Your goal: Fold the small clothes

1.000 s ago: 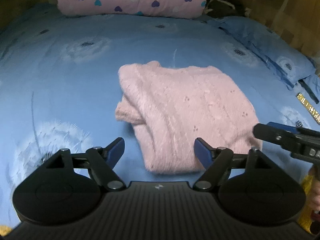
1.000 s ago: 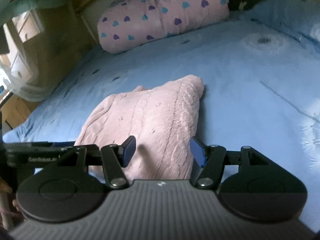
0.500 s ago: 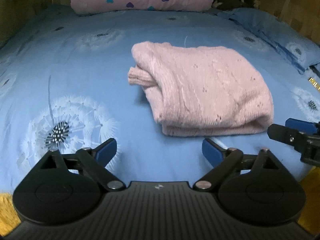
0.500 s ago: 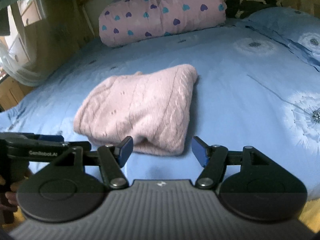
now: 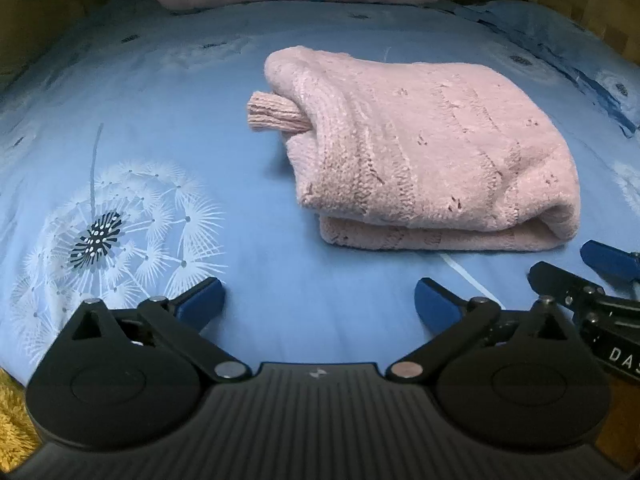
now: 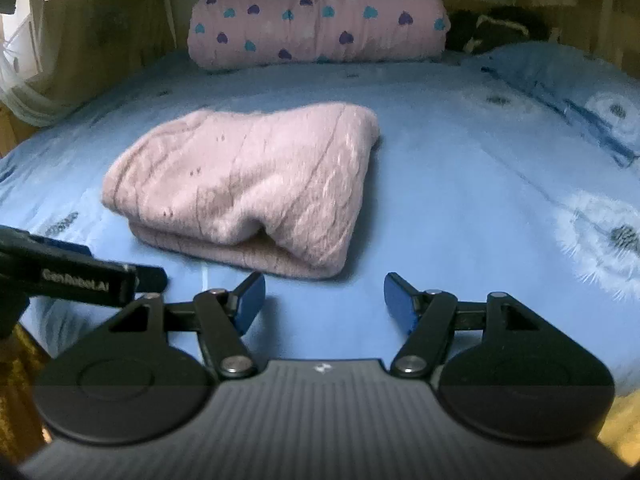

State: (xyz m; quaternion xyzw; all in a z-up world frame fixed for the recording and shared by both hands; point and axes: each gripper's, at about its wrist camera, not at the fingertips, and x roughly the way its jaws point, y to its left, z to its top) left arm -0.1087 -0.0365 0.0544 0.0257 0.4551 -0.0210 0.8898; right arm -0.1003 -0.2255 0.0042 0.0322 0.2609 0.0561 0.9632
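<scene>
A folded pink knitted sweater [image 5: 428,148] is seen lying on the blue bed sheet printed with white dandelions [image 5: 168,128], one ribbed cuff poking out at its left side. The left gripper [image 5: 318,300] is held just short of it; its jaws have just been opening and nothing is between them. The right gripper [image 6: 324,298] is likewise kept near the sweater's front edge, jaws apart and empty.

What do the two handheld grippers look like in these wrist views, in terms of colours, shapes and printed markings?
Both look alike. The left gripper has a black ribbed body with a small white logo, two round black side housings, black linkage arms with silver pivot pins, and blue finger pads. The right gripper matches it, with blue finger pads. White lettering marks each gripper's side where it shows in the other's view.
</scene>
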